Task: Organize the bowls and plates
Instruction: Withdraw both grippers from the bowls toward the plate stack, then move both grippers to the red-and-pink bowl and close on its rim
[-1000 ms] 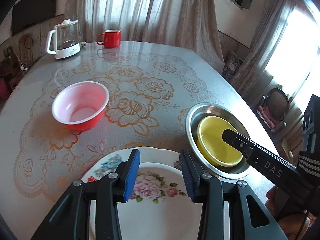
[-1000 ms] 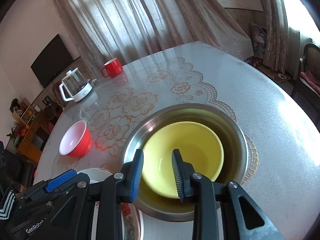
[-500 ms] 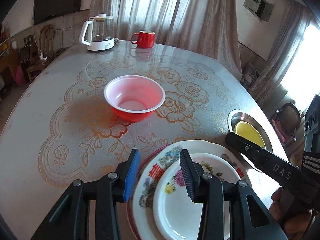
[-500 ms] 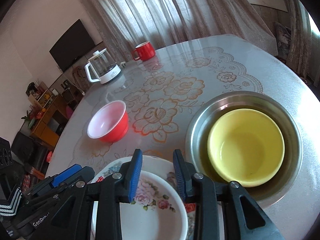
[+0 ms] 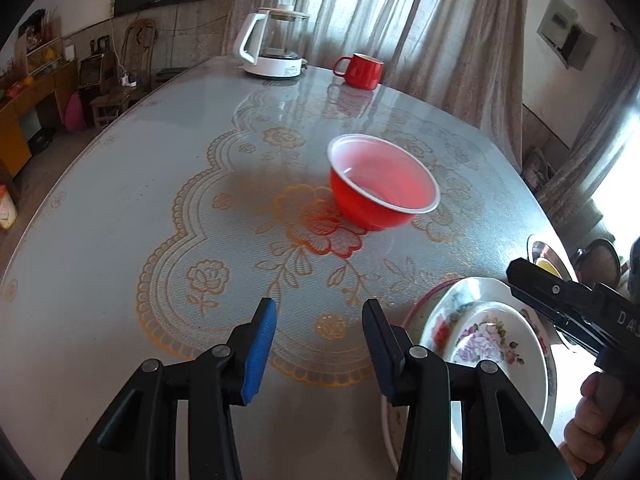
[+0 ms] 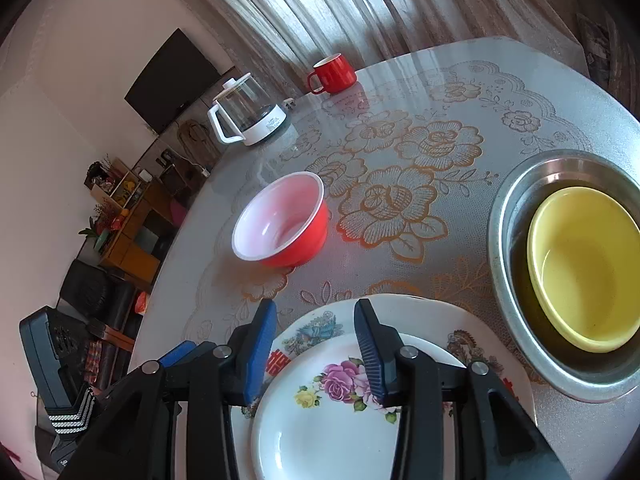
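We log the round table under its glossy floral-lace cover (image 5: 120, 208) first: it fills both views, and its rim curves off left of the left jaws and right of the right ones.

Next, the wide stainless-steel basin (image 6: 504, 216), ahead and right of the right jaws, holds the yellow bowl (image 6: 580, 264) nested inside. We judge this the bowl stack, set there to save room.

The large patterned white plate (image 6: 420, 312) lies directly under the right jaws, with the smaller white plate with pink roses (image 6: 328, 432) centred on it. Plates gathered by size, as we read it.

The red plastic bowl with a white inside (image 5: 380, 184) stands alone, upright, straight ahead of the left jaws and ahead-left of the right. We take it as the piece still to be sorted, likely bound for the basin.

Far beyond it sit the glass kettle on a white base (image 5: 276, 44) and the red mug (image 5: 360, 70), well apart from the work.

Our left gripper (image 5: 318, 344) hangs released over bare cover, jaws parted, gripping nothing. Our right gripper (image 6: 316, 348) is likewise parted and empty above the plates.

Open cover runs clear between left jaws and red bowl. The plate stack, just right of those jaws, sits near the table's near edge, so we would watch for a nudge.
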{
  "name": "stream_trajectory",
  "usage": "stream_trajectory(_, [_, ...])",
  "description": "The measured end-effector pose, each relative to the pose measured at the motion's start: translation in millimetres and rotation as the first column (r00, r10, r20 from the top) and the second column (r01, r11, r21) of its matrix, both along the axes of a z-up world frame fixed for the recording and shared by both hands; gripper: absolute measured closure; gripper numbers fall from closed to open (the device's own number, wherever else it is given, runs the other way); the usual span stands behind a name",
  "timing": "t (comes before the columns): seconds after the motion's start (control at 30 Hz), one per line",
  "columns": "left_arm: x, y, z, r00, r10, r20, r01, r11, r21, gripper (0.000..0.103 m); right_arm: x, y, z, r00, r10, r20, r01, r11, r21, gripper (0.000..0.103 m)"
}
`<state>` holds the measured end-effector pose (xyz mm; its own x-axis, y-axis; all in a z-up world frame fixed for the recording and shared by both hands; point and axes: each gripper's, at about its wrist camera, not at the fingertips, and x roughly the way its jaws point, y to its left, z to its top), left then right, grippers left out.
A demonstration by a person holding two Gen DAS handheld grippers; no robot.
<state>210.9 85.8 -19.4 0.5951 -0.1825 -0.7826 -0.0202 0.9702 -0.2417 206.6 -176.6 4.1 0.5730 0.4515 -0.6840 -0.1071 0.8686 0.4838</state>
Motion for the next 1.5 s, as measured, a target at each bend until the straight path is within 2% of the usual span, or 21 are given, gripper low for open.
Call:
stream_trajectory(0.13, [2,22,-8,0.999,0.028,-0.027,-0.030,0.998,-0.052,0.057,4,4,-1,1.000,0.007,-0.011,-0.007,1.000,0.004,0.063])
stream_trajectory(0.3, [1,41,-15,0.998,0.053,-0.036,-0.056,0.995,-0.080,0.045,11,4,-2,0.999,0.004,-0.035,-0.002,0.999,0.048,0.063])
stream_trajectory(0.4, [2,51,-19,0.996,0.070,-0.048,-0.075,0.992,-0.106,0.044,14,4,-4,0.999,-0.001,-0.051,0.005,0.997,0.078,0.063])
stream_trajectory(0.53, [6,57,-20,0.994,0.096,-0.061,-0.101,0.990,-0.101,0.044,25,6,-3,0.998,-0.005,-0.061,0.011,0.994,0.109,0.063])
stream_trajectory(0.73, [17,62,-20,0.992,0.096,-0.079,-0.107,0.981,-0.159,0.044,46,10,-5,0.997,-0.021,-0.072,0.031,0.991,0.128,0.063])
stream_trajectory(0.83, [25,58,-17,0.994,0.091,-0.053,-0.097,0.985,-0.143,0.043,58,12,-10,0.995,-0.041,-0.086,0.051,0.991,0.122,0.063])
stream_trajectory(0.9, [33,55,-16,0.994,0.092,-0.052,-0.097,0.988,-0.119,0.041,65,15,-12,0.995,-0.042,-0.091,0.052,0.992,0.113,0.069])
stream_trajectory(1.07, [52,53,-15,0.993,0.108,-0.047,-0.113,0.985,-0.131,0.041,79,19,-16,0.994,-0.047,-0.099,0.057,0.993,0.101,0.075])
stream_trajectory(1.2, [68,47,-13,0.995,0.083,-0.055,-0.091,0.982,-0.165,0.045,88,22,-18,0.994,-0.051,-0.097,0.059,0.995,0.078,0.082])
stream_trajectory(1.4, [91,32,-3,0.999,0.041,-0.033,-0.047,0.981,-0.188,0.052,97,21,-21,0.993,-0.059,-0.101,0.067,0.995,0.071,0.084])
stream_trajectory(1.5, [104,25,-4,0.999,0.017,-0.051,-0.028,0.972,-0.233,0.052,101,20,-23,0.992,-0.065,-0.110,0.073,0.995,0.071,0.084])
